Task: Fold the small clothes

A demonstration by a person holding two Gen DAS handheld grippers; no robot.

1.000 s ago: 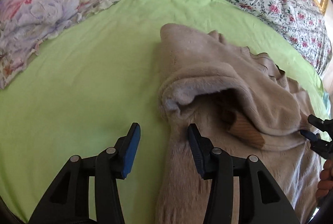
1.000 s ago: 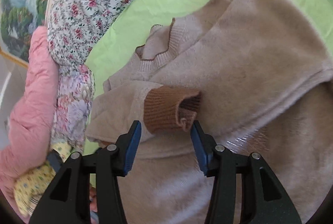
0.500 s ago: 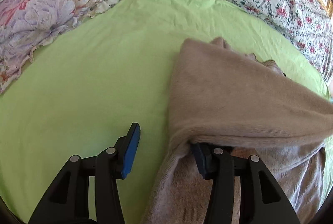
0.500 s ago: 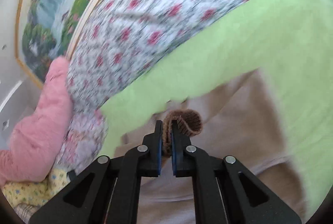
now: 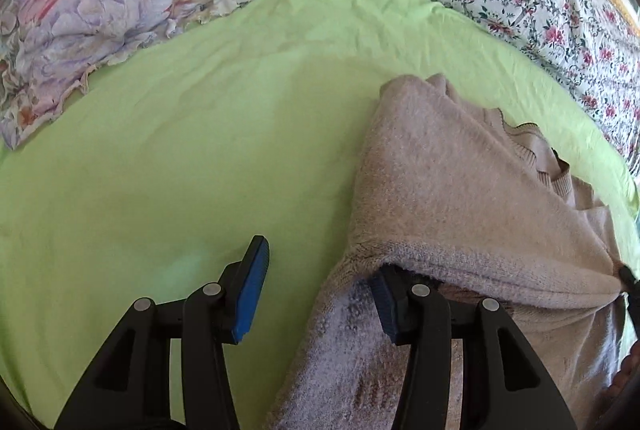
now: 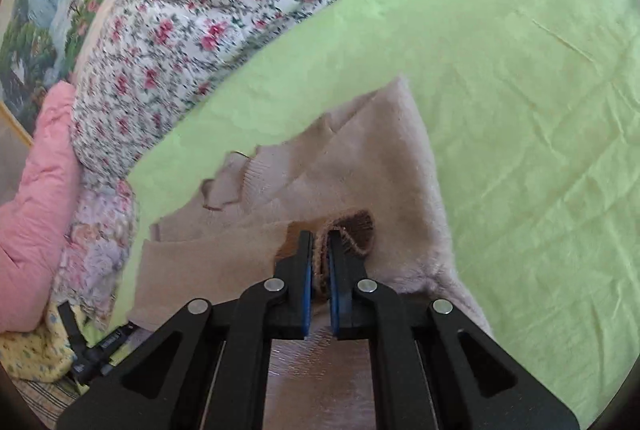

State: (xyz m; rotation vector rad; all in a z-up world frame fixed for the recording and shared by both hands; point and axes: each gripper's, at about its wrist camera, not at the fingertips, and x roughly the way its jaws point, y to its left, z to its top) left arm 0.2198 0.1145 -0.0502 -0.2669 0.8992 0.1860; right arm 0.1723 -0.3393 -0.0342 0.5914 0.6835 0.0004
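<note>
Right tongs (image 6: 319, 254): jaws nearly together, pinching the brown ribbed cuff (image 6: 354, 230) of the sweater (image 6: 380, 166). Left tongs (image 5: 320, 286): jaws wide apart and gripping nothing; the blue pad (image 5: 250, 294) at 7 o'clock hangs over bare sheet (image 5: 180, 150), while the other finger sits partly under the sleeve fold at 5 o'clock in the left view.

Sweater: beige knit lying on the green sheet of the bed, occupying 3 to 6 o'clock in the left view and the centre in the right view. Its scalloped neckline (image 6: 236, 186) lies toward 9 o'clock from the cuff. One sleeve (image 5: 460, 198) is drawn across the body as a broad flap, its edge raised above the cloth beneath.

Surroundings: floral quilt (image 6: 224, 14) at 11 o'clock, floral pillow (image 5: 100, 10) at 10 o'clock in the left view.

Progress: judged early to middle. The sleeve is being carried inward but is not yet laid flat; whether the other sleeve is folded cannot be told, and the body folds appear to remain.
</note>
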